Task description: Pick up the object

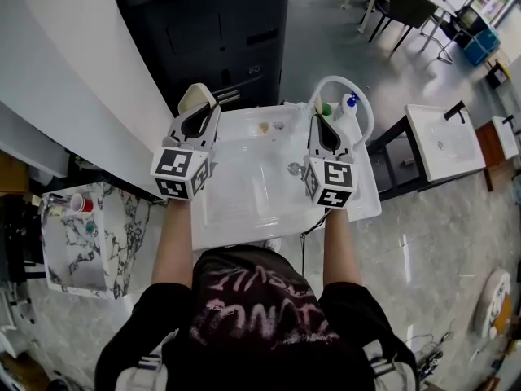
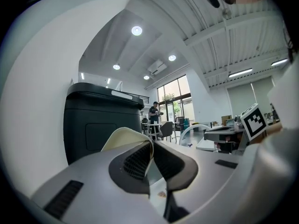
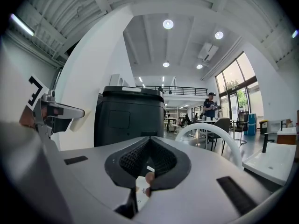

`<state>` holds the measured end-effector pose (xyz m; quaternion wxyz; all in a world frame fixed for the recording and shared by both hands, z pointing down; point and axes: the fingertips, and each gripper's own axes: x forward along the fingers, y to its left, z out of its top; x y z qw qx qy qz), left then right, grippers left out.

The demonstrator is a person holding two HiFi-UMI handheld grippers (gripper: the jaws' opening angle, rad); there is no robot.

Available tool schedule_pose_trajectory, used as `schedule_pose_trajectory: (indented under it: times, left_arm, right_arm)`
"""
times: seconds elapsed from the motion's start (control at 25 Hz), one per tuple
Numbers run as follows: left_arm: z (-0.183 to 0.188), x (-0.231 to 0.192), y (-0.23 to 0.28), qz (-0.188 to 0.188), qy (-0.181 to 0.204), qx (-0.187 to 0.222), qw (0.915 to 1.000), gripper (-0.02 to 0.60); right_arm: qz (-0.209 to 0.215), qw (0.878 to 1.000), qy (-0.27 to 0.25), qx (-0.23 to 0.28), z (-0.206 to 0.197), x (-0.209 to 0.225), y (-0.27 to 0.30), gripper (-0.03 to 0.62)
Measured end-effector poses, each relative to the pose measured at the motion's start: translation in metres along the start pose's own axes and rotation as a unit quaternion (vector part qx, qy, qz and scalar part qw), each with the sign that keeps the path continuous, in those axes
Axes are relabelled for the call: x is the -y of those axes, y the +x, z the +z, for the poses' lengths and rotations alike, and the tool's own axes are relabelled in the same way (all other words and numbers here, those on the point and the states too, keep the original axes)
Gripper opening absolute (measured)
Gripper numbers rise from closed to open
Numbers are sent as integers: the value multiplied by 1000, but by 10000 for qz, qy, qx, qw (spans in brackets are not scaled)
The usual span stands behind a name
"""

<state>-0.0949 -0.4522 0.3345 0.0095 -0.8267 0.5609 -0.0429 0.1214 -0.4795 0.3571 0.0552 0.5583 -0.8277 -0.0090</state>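
Observation:
A thin, curved cream-coloured object [image 1: 197, 97] sticks out past the tips of my left gripper [image 1: 199, 109], which is shut on it and held above the left edge of the white sink [image 1: 244, 187]. In the left gripper view the cream object [image 2: 122, 138] is pinched between the dark pads [image 2: 135, 161], with the left gripper [image 2: 150, 146] raised in the air. My right gripper [image 1: 323, 119] hovers over the sink's right side. Its jaws meet at the tips with nothing between them in the right gripper view [image 3: 149, 141], where the cream object [image 3: 79, 113] also shows at far left.
A drain [image 1: 295, 169] sits in the sink basin. A white curved tap [image 1: 358, 96] and small bottles [image 1: 350, 102] stand at the back right. A tall black cabinet [image 1: 212, 23] is behind. A marble stand with a red cup [image 1: 81, 204] is at left, another white table [image 1: 444, 141] at right.

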Motion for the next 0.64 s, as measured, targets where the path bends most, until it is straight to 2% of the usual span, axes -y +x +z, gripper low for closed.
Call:
schedule_pose_trajectory:
  times: [0.64]
  left_arm:
    - [6, 3, 0, -5, 7, 85, 10000, 38]
  right_arm:
    - [3, 10000, -20, -8, 2, 5, -2, 12]
